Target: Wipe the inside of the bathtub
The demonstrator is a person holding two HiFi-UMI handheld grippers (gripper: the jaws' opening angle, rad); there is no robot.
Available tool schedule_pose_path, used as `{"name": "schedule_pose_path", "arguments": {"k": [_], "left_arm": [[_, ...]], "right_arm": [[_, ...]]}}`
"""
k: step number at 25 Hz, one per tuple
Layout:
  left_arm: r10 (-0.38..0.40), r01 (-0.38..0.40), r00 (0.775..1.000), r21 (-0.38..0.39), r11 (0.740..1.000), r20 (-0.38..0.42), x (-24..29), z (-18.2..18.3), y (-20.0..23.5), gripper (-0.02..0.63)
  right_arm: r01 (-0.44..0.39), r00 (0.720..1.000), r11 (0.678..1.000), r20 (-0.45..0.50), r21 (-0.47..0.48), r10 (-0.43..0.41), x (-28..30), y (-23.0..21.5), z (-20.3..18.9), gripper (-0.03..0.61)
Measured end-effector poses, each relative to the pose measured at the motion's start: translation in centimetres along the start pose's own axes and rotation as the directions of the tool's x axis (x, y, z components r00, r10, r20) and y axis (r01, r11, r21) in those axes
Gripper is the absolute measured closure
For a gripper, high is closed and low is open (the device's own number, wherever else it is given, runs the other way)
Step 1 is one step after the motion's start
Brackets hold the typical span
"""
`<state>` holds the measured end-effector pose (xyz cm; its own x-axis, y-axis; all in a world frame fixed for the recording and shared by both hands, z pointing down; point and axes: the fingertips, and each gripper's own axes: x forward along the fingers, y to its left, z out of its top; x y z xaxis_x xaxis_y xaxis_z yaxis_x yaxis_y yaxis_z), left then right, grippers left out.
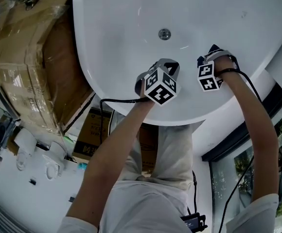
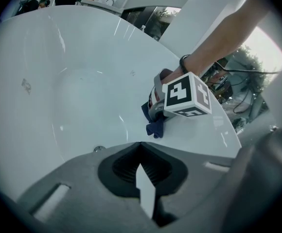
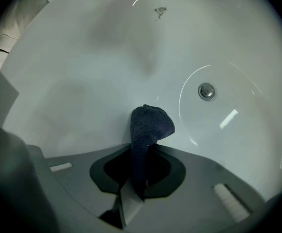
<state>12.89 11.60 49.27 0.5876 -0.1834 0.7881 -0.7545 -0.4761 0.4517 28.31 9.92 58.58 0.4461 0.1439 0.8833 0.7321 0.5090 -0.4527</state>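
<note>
A white bathtub (image 1: 131, 13) fills the upper head view, with a round metal drain (image 1: 165, 34) on its floor. My right gripper (image 1: 213, 57) is shut on a dark blue cloth (image 3: 148, 125), which presses against the tub's inner wall near the front rim. The same cloth (image 2: 153, 123) shows under that gripper in the left gripper view. My left gripper (image 1: 166, 67) hangs just inside the front rim, shut, with nothing between its jaws. The drain (image 3: 206, 91) lies to the right of the cloth in the right gripper view. A small dark mark (image 3: 159, 11) sits on the far wall.
Large cardboard boxes (image 1: 24, 57) wrapped in tape stand left of the tub. Another box (image 1: 95, 135) lies on the floor below the rim. Black cables (image 1: 116, 101) trail from both grippers. A dark window frame (image 1: 243, 135) runs at the right.
</note>
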Motion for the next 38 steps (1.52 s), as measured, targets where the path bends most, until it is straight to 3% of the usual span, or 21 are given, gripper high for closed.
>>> {"name": "schedule_pose_path", "arguments": {"k": [19, 31, 38], "left_arm": [[0.025, -0.024, 1.000, 0.052, 0.998, -0.014, -6.6, 2.9, -3.1, 0.618], [-0.001, 0.004, 1.000, 0.110, 0.994, -0.020, -12.4, 4.9, -8.3, 0.618], [0.009, -0.010, 1.000, 0.119, 0.993, 0.008, -16.7, 6.0, -9.6, 0.618]], "right_arm": [[-0.067, 0.998, 0.997, -0.016, 0.033, 0.067, -7.6, 6.1, -1.5, 0.529], [-0.092, 0.996, 0.993, 0.011, 0.069, 0.092, -13.4, 11.7, 0.4, 0.529], [-0.019, 0.997, 0.988, 0.073, 0.152, 0.008, -17.9, 12.8, 3.2, 0.529]]}}
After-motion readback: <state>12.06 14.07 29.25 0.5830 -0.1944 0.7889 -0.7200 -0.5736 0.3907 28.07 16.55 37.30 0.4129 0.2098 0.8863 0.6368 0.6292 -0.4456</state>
